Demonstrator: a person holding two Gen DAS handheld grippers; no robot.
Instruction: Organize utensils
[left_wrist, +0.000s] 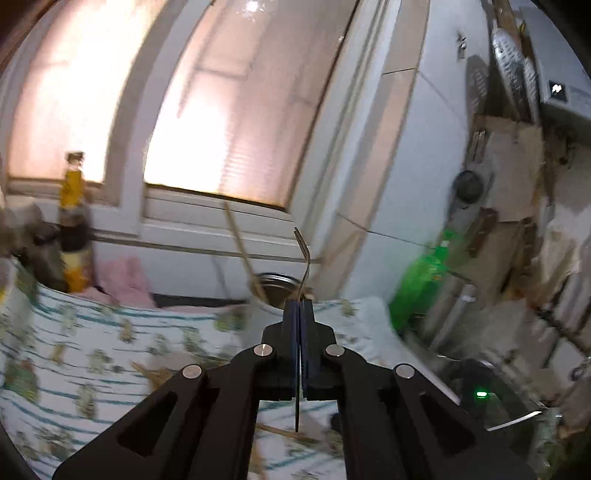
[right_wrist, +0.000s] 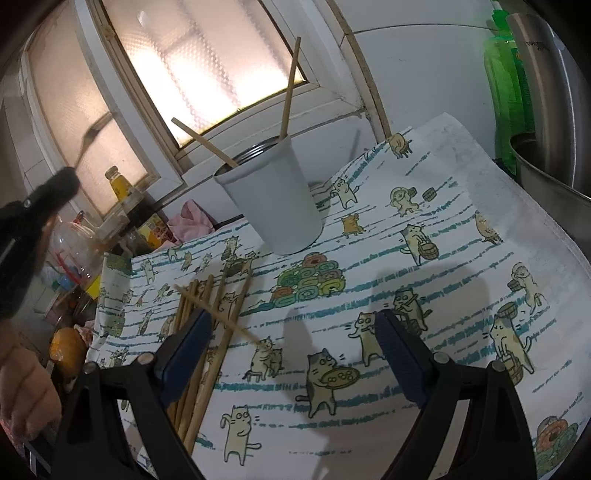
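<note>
My left gripper (left_wrist: 300, 306) is shut on a metal fork (left_wrist: 303, 258), tines up, held in the air in front of the grey cup (left_wrist: 271, 295). The grey cup (right_wrist: 271, 206) stands on the cat-print cloth (right_wrist: 424, 277) with two chopsticks (right_wrist: 290, 85) in it. Several wooden chopsticks (right_wrist: 207, 325) lie on the cloth at the left. My right gripper (right_wrist: 293, 350) is open and empty above the cloth, its left finger over the loose chopsticks. The left gripper (right_wrist: 68, 177) with the blurred fork (right_wrist: 90, 134) also shows at the far left of the right wrist view.
A window (right_wrist: 207, 66) is behind the cup. A green bottle (right_wrist: 506, 85) and a steel pot (right_wrist: 546, 177) stand at the right. Sauce bottles (right_wrist: 125, 195), a pink cloth (right_wrist: 192, 221) and an orange (right_wrist: 68, 350) crowd the left side. A hand (right_wrist: 26, 387) holds the left gripper.
</note>
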